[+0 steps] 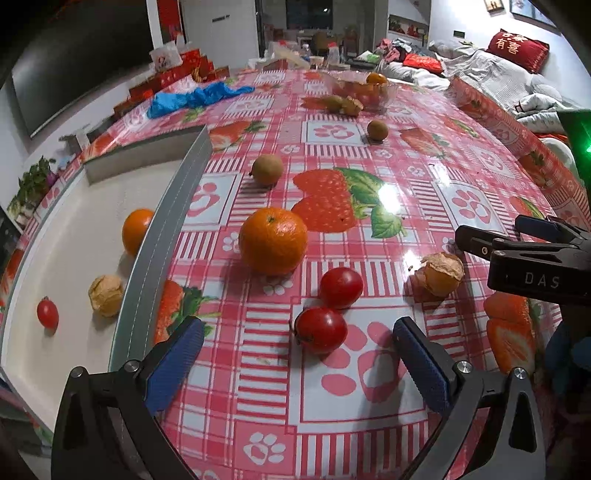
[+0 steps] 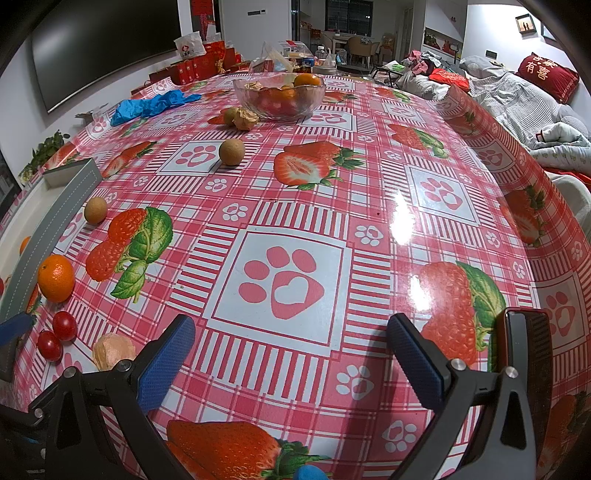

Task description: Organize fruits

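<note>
Currently the white tray [image 1: 70, 236], the reference, holds an orange, a husked berry and a tomato. Just outside its grey wall: mandarin [image 1: 272, 240], then two cherry tomatoes [image 1: 320, 329]. Left gripper [image 1: 297, 363] and right gripper [image 2: 290, 363] both gape wide, empty.

A glossy red-and-white checked plastic tablecloth [image 2: 369, 192] printed with strawberries and paw prints covers the table and mirrors bright ceiling light. On the white wall to the left hangs a large dark flat screen [image 2: 103, 40]. To the right stands a grey sofa heaped with rumpled bedding [image 2: 517, 92] and a red embroidered cushion [image 2: 546, 75]. 2 framed pictures [image 1: 517, 7] hang above it. A dark window [image 2: 349, 14] shows at the far end.
</note>
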A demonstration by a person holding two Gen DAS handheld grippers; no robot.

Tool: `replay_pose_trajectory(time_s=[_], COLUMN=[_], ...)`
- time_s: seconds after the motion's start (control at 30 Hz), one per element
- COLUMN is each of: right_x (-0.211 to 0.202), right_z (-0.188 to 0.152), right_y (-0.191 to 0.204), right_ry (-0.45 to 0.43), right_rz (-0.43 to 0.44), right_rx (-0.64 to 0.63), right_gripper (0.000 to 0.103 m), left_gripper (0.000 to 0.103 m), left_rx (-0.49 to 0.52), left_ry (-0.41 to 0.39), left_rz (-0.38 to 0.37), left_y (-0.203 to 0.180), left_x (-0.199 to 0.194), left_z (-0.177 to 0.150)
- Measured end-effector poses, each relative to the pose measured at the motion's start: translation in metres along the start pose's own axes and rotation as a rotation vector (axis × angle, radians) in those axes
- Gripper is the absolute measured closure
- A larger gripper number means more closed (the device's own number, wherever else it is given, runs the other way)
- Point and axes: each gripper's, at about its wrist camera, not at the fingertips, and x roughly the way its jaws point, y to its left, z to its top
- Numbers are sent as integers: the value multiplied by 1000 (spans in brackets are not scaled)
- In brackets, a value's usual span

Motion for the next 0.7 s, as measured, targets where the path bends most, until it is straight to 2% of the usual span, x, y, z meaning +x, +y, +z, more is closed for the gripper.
replay_pose_trajectory(time_s=[0.07,0.13,0.17,0.27,0.37,0.5,0.57,0.6,0.67,0.7], right_x=[0,0,0,0,0,-12,-21,-24,-29,-30], right_z=[0,0,0,0,1,-2,-3,-4,-4,-4], right_y=[0,0,0,0,-1,-4,-2,0,7,12], right_ry=[0,0,0,0,11,22,4,-2,-4,0], right_rz=[0,0,0,1,11,105,132,137,163,177], right_rx=[0,0,0,0,-7,23,23,17,-1,-13], right_gripper=[0,0,0,0,0,0,0,0,0,0], left_gripper=[6,19,25,26,33,53,56,65,75,75], left_rx=[1,15,16,11,1,18,11,6,5,6], left_ry=[5,3,14,24,31,34,29,25,21,21], left_rz=[0,-4,-28,-23,-28,-37,-36,-34,-40,-44], left_y=[0,-1,-2,-3,-4,-6,-4,-3,-2,-2], left_x=[-2,-5,-6,-4,-3,-5,-5,-6,-7,-7], left_z=[-1,-2,-1,2,6,8,7,6,6,6])
